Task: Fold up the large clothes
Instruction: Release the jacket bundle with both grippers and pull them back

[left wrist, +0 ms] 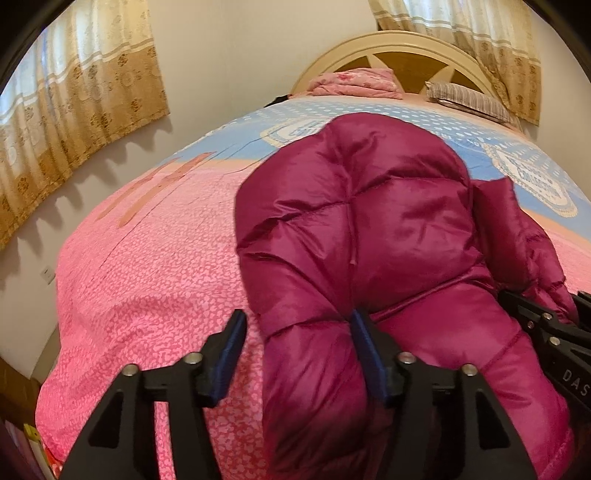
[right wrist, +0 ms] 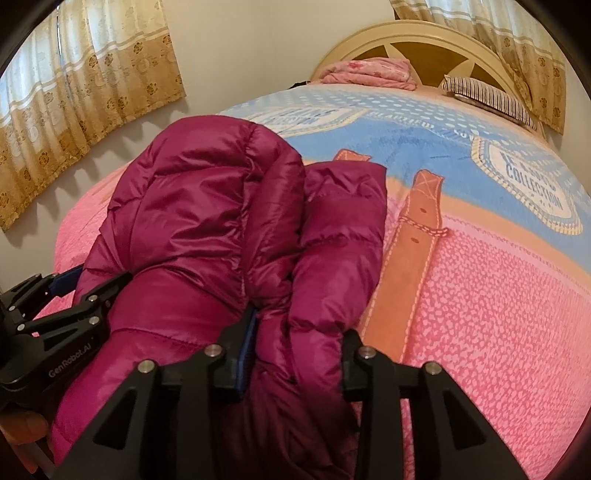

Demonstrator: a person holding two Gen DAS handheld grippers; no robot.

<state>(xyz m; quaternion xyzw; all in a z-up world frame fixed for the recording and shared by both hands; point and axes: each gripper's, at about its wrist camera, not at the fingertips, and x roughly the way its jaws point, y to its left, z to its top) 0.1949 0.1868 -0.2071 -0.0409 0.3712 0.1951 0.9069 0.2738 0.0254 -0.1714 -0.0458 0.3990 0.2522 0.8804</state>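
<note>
A puffy magenta down jacket lies bunched on the pink and blue bedspread. My left gripper is open at the jacket's near left edge. Its right pad touches the fabric and its left pad stands clear over the bedspread. In the right wrist view the jacket shows a folded sleeve on its right side. My right gripper straddles that sleeve fold, which bulges against both fingers. The left gripper appears at the left edge of that view, and the right gripper at the right edge of the left wrist view.
The bedspread runs far to the right of the jacket. At the head of the bed are a cream headboard, a striped pillow and a folded pink quilt. Curtains and a wall border the bed's left side.
</note>
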